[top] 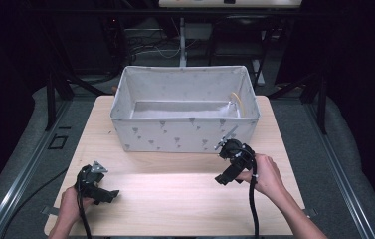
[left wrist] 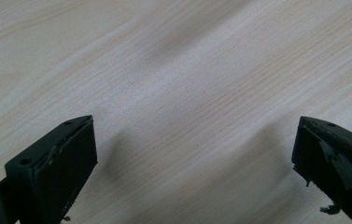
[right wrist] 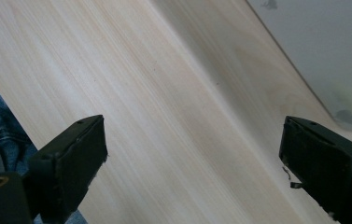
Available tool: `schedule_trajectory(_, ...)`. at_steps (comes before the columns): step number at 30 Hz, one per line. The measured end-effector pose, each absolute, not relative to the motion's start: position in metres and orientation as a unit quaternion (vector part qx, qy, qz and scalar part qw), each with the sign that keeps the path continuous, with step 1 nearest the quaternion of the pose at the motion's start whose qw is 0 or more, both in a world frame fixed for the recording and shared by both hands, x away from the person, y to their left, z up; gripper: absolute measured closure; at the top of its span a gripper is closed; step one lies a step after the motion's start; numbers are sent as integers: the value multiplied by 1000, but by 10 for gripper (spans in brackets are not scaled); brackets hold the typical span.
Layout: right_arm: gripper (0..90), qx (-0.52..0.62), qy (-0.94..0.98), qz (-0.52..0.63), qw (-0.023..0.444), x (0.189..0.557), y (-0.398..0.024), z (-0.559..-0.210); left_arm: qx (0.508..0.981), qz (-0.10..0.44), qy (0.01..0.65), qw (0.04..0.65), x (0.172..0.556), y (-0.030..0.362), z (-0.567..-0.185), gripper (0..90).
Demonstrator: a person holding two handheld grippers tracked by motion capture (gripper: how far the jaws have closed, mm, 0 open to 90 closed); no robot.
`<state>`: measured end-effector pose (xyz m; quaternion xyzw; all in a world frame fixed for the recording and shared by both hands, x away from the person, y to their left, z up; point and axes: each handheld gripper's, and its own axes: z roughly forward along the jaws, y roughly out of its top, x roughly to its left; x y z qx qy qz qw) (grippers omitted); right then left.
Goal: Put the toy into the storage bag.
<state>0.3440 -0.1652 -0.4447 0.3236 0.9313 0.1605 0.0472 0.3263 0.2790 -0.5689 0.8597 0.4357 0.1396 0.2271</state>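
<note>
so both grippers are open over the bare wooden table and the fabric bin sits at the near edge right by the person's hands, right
Not quite. The fabric bin sits at the far side of the wooden table, away from the hands, as the high view shows. The rest holds: the left gripper and the right gripper both have their jaws wide apart over bare wood, seen in each gripper view.
</note>
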Motion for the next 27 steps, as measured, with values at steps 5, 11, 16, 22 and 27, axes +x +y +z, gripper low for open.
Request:
schedule_trajectory(5,77,327,931,156,44,339,-166,-461,861,138,434,227,327,279,-569,1)
schedule_trajectory(11,81,328,933,144,31,335,-167,-481,861,139,433,227,327,279,-569,1)
schedule_trajectory(16,88,329,933,141,39,333,-172,-488,863,138,432,225,327,279,-569,1)
schedule_trajectory(22,88,331,933,130,47,330,-176,-493,862,139,431,226,327,279,-569,1)
schedule_trajectory(27,84,329,934,124,57,331,-177,-492,862,138,432,225,327,279,-569,1)
